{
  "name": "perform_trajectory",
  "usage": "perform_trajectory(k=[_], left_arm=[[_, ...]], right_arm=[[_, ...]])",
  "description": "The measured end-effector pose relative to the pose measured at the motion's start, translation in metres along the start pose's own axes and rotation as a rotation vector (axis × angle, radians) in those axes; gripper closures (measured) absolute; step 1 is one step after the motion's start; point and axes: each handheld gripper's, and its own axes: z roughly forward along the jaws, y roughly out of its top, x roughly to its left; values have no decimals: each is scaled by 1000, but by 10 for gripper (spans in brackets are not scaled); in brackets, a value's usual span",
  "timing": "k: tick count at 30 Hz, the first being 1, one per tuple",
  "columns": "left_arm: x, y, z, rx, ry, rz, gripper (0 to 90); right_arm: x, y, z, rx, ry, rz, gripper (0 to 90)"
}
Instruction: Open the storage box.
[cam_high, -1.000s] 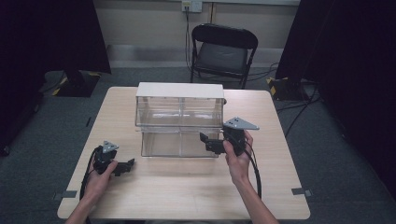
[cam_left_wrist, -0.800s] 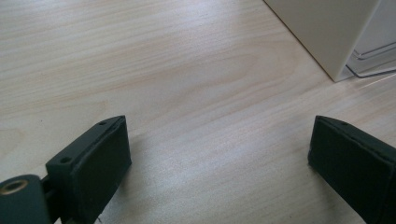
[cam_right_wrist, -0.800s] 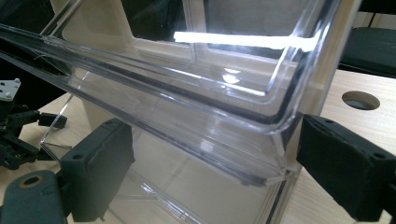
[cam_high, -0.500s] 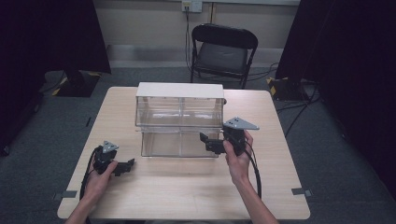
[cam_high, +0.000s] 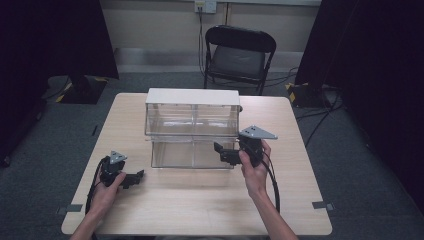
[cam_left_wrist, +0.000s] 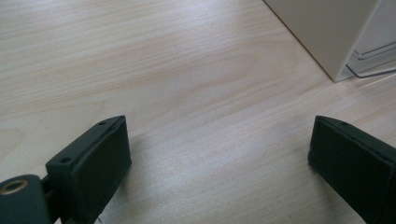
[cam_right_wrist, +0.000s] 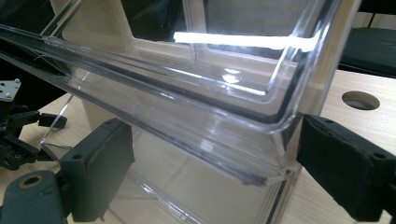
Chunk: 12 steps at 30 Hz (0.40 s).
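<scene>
Nothing has really budged since a second ago, same setup all round. The counter (cam_high: 200, 210) carries the clear drawer box (cam_high: 192, 127) at its middle, white top, bottom drawer tipped out toward you. Your right claw (cam_high: 226, 152) sits at the box's front right corner, jaws spread wide either side of that clear drawer edge, not squeezing it. Your left claw (cam_high: 131, 179) rests low on the counter, just beside the box's left corner, jaws wide, gripping nothing.
</scene>
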Motion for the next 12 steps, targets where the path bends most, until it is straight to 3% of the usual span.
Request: perform_trajectory(k=[12], left_arm=[[1,0,0,3,-2,4,46]], right_arm=[[0,0,0,0,-2,1,104]])
